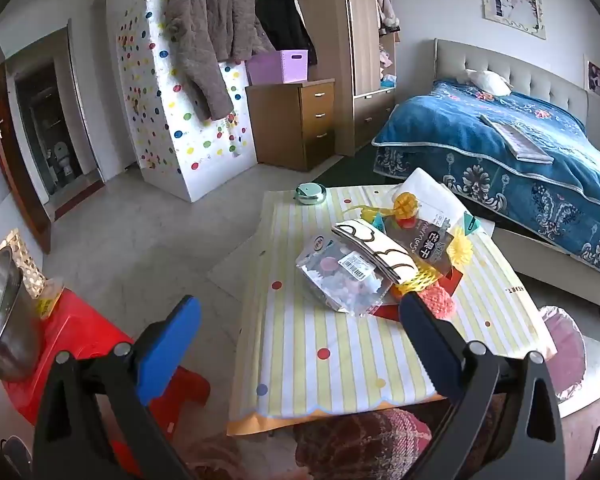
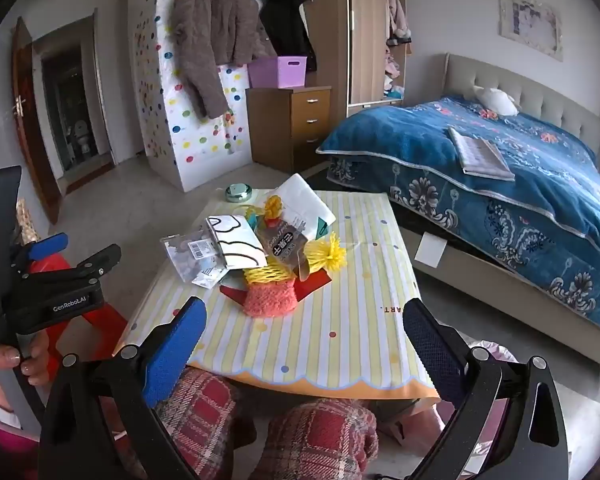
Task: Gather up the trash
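Note:
A heap of trash lies on the striped tablecloth (image 1: 340, 360): a clear plastic packet with a barcode label (image 1: 342, 280), a white paper bag with a black outline (image 1: 374, 248), a dark snack bag (image 1: 424, 246), yellow foam netting (image 1: 418, 280) and a pink foam sleeve (image 1: 440, 300). My left gripper (image 1: 300, 304) hovers open, short of the heap, with nothing between its blue pads. In the right wrist view the same heap shows, with the pink sleeve (image 2: 270, 300) nearest. My right gripper (image 2: 305, 306) is open and empty above the table's near side. The left gripper (image 2: 76, 250) appears at the left, held by a hand (image 2: 4, 360).
A small round green tin (image 1: 310, 193) sits at the table's far edge. A steel bowl (image 1: 4, 312) stands on a red stool (image 1: 80, 332) left of the table. A bed with a blue cover (image 1: 520, 152) is on the right. Plaid-clad knees (image 2: 320, 432) are under the table's near edge.

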`<state>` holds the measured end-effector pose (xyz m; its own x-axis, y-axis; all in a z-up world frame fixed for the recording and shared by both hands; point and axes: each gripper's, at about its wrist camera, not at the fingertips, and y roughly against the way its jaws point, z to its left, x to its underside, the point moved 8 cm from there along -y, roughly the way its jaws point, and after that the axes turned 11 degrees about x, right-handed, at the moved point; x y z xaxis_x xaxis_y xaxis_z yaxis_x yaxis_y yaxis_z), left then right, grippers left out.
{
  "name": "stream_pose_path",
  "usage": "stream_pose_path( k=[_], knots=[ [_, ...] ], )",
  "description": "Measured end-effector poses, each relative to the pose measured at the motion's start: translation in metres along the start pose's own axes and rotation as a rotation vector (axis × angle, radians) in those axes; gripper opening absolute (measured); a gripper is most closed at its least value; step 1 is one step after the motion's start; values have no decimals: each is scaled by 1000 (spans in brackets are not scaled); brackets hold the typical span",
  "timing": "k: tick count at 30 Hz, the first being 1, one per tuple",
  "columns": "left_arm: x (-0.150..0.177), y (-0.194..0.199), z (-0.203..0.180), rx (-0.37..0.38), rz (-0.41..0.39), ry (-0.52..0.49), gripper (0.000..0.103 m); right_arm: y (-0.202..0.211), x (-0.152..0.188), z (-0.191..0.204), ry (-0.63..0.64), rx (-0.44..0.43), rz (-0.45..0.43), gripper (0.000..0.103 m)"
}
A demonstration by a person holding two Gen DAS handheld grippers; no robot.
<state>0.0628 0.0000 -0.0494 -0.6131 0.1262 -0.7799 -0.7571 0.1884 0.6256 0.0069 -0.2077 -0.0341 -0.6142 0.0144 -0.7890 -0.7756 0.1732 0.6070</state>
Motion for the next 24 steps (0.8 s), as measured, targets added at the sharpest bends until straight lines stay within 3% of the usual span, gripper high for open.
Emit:
stream_pose_path(
  k=[24],
  knots=[
    [2,-3,8,6,4,-3,97,-3,3,-1,-10,-5,11,98]
  ],
)
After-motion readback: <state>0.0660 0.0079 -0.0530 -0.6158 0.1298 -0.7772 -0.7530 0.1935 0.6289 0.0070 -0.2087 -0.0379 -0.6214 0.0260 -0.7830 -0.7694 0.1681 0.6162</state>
